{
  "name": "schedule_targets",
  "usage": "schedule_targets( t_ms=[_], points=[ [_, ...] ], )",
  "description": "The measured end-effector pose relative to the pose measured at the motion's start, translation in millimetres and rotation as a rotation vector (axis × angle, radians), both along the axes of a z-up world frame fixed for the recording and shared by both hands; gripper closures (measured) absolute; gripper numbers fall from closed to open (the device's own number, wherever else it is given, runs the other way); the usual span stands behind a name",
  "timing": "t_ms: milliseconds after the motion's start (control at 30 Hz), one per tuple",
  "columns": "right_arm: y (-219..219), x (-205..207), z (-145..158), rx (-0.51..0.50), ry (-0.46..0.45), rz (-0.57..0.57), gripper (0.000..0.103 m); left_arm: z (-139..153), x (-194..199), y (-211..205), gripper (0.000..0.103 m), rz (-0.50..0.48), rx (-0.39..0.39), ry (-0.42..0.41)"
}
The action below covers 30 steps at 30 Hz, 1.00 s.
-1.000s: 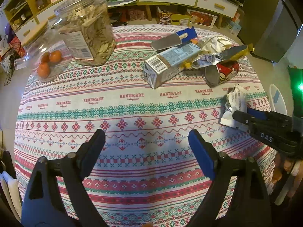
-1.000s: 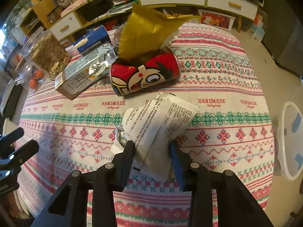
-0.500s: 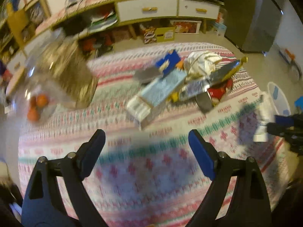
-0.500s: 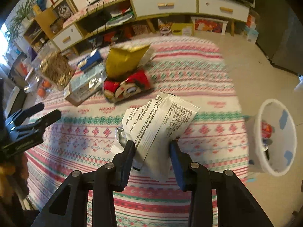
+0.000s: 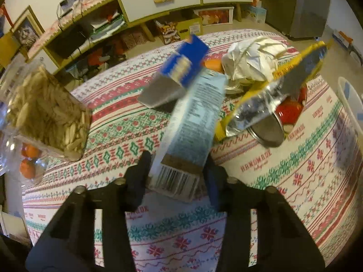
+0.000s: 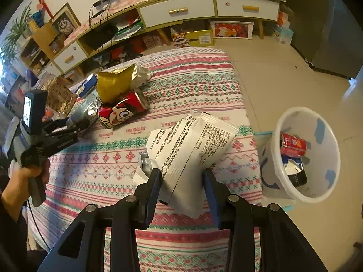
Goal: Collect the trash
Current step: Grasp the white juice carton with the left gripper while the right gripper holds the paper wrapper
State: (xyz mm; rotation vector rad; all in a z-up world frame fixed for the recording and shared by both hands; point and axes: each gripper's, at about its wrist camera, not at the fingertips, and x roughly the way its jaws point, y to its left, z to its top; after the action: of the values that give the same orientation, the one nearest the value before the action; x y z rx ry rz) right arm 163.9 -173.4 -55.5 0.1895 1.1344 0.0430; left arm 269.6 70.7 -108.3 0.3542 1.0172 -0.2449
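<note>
My left gripper (image 5: 179, 176) is shut on the near end of a light blue carton (image 5: 192, 122) that lies on the patterned tablecloth (image 5: 306, 158). Behind it lie a blue packet (image 5: 181, 68), crumpled white paper (image 5: 251, 59), a yellow foil bag (image 5: 272, 95) and a red can (image 5: 285, 117). My right gripper (image 6: 182, 181) is shut on a white printed wrapper (image 6: 192, 147) and holds it above the table's right part. The white bin (image 6: 306, 154) stands on the floor to the right, with a red can inside.
A clear jar of pale snacks (image 5: 45, 113) and a container with oranges (image 5: 27, 161) stand at the table's left. A low cabinet with drawers (image 6: 181, 11) runs along the back wall. The left hand-held gripper shows in the right wrist view (image 6: 40, 131).
My left gripper moved forward to the carton and closed on it. My right gripper lifted the white wrapper off the table and swung right, bringing the bin into view.
</note>
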Motion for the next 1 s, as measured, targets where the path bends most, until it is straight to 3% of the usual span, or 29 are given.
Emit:
schedule_targets(
  t_ms=[333, 667, 1000],
  points=[
    [-15.6, -21.2, 10.2, 0.000, -0.024, -0.009, 0.064, 21.4, -60.4, 7.9, 0.064, 0.071, -0.086, 0.026],
    [-54.3, -47.5, 21.2, 0.005, -0.049, -0.072, 0.064, 62.9, -118.3, -12.2, 0.064, 0.058, -0.185, -0.023],
    [-114.2, -74.1, 27.3, -0.011, -0.066, -0.187, 0.063, 75.1, -146.4, -90.9, 0.064, -0.092, -0.251, -0.001]
  ],
)
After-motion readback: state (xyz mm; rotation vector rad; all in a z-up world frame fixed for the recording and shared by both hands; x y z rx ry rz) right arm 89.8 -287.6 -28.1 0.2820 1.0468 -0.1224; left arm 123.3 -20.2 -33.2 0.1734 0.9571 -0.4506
